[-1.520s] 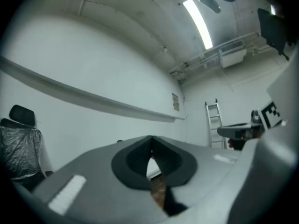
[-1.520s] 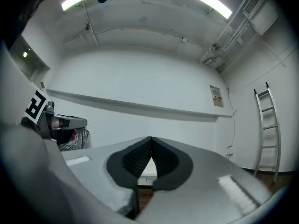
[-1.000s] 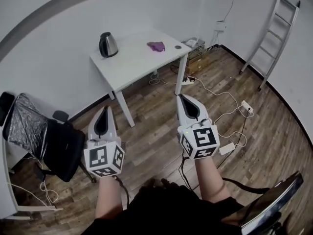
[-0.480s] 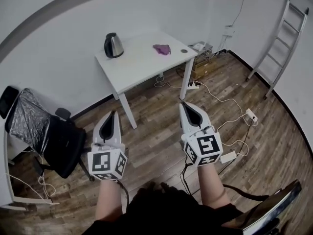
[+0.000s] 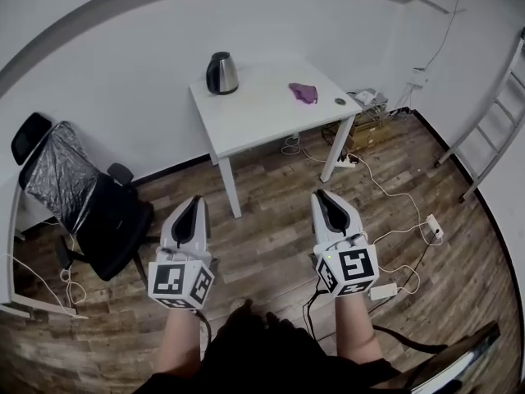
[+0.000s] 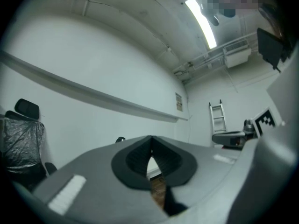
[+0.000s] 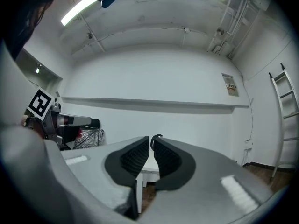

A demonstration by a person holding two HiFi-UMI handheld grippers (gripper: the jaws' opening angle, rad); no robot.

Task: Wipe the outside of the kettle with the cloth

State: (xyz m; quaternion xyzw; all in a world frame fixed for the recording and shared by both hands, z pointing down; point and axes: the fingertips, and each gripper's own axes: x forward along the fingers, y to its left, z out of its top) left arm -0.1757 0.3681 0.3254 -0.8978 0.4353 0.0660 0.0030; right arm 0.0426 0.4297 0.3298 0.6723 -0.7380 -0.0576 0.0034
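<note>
right gripper view: right claw (image 7: 150, 143) jaws are opening, nothing between; left claw (image 6: 150, 143) closed, empty. rounded steel kettle (image 5: 221, 73) and crumpled purple cloth (image 5: 303, 93) sit well ahead of both, so wiping hasn't begun.

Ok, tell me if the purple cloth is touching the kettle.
Apart. In the head view the cloth lies toward the right end of the table, the kettle stands at its far left corner, bare tabletop between them.
</note>
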